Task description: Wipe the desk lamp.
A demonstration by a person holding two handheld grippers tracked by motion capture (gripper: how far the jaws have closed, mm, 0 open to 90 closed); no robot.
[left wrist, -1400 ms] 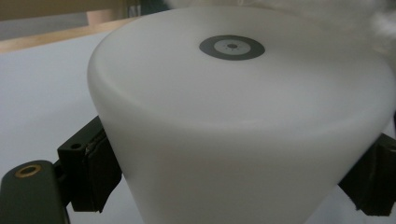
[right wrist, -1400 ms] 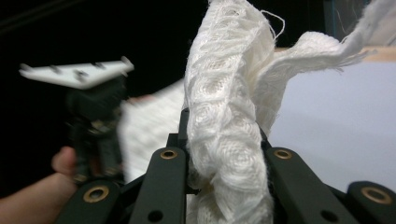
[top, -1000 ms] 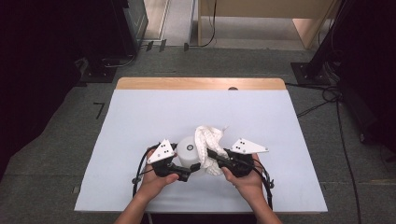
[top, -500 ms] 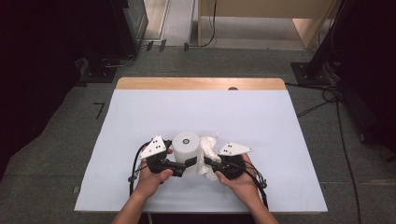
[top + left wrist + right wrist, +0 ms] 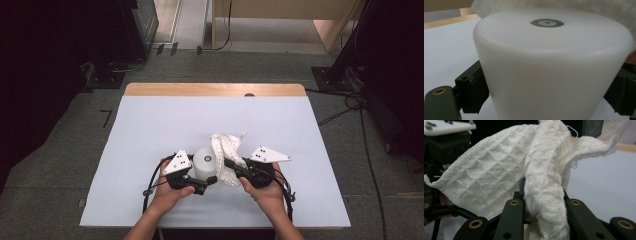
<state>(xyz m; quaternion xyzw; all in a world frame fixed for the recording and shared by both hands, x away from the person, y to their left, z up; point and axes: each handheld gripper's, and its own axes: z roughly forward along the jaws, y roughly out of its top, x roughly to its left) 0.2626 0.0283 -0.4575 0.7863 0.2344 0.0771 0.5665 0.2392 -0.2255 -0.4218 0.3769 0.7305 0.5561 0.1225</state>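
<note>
A white upside-down cup (image 5: 205,161) with a grey ring on its base stands near the table's front middle; in the left gripper view the cup (image 5: 554,67) is held between the two black jaws. My left gripper (image 5: 209,181) is shut on it from the left. A white waffle-weave cloth (image 5: 226,155) hangs bunched just right of the cup, touching its side. My right gripper (image 5: 231,165) is shut on the cloth, and in the right gripper view the cloth (image 5: 499,180) rises in folds from between the jaws.
The table (image 5: 150,130) has a pale blue-white cover with a bare wooden strip (image 5: 215,89) along the far edge. Dark equipment and cables (image 5: 350,100) stand on the floor to both sides. Both hands rest near the front edge.
The cup has shifted slightly and the cloth has been drawn off its right side and lifted higher beside it. Both grippers stay shut on their things.
</note>
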